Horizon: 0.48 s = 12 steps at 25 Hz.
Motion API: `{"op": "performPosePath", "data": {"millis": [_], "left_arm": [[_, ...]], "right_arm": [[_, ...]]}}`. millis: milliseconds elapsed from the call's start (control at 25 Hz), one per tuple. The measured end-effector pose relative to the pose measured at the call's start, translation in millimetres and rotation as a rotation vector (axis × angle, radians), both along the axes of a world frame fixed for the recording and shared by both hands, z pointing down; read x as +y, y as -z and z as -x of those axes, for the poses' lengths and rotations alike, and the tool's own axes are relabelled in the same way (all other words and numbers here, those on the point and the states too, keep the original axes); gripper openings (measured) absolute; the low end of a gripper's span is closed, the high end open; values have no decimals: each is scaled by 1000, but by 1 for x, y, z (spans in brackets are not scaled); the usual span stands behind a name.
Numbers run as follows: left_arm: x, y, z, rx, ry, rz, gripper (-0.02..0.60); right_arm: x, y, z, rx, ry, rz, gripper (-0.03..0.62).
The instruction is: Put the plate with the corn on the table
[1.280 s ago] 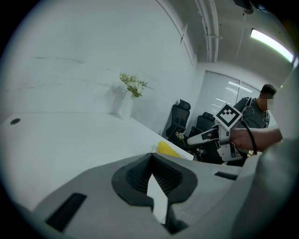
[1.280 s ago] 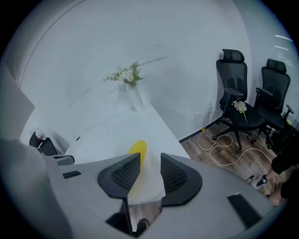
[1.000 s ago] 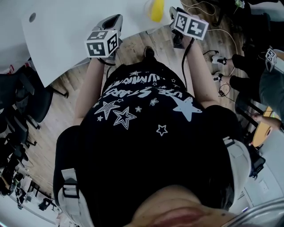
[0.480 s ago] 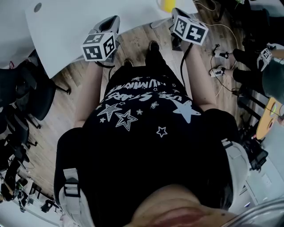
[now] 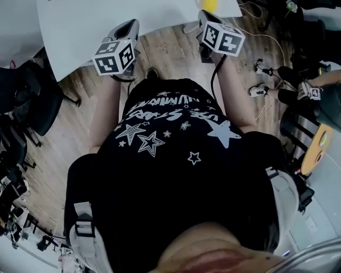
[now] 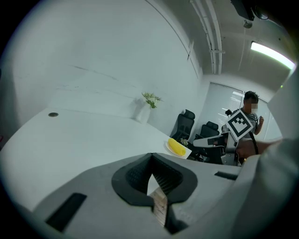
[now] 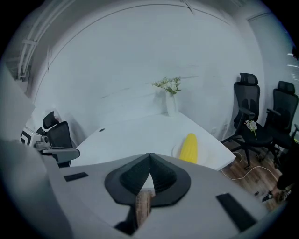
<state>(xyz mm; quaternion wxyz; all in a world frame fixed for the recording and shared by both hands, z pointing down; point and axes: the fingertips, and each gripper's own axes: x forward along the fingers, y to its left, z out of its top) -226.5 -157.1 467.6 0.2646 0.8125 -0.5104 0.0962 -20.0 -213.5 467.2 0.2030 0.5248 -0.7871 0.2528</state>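
The white table [image 5: 106, 26] fills the upper left of my head view. My left gripper [image 6: 150, 157] sits at its near edge, clenched on nothing. My right gripper [image 7: 150, 157], at the top middle of the head view, has just been closing; its jaws now meet with nothing between them. The plate [image 6: 186, 152] rests on the table's corner, right of centre in the left gripper view. The corn [image 6: 176, 146] lies on it, clear of both grippers.

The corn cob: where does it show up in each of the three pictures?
Head view: corn cob at the top edge, right of centre.
Left gripper view: just right of centre, on a plate.
Right gripper view: right of centre.
Shared landmark: the white table.
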Motion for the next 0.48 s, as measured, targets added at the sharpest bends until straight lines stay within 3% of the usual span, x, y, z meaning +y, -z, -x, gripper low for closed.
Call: {"op": "performPosePath", "data": {"millis": [480], "left_arm": [[68,10,-64,-13,37,13,5]], "right_arm": [[62,15,-31,-33,125,-10,6]]}}
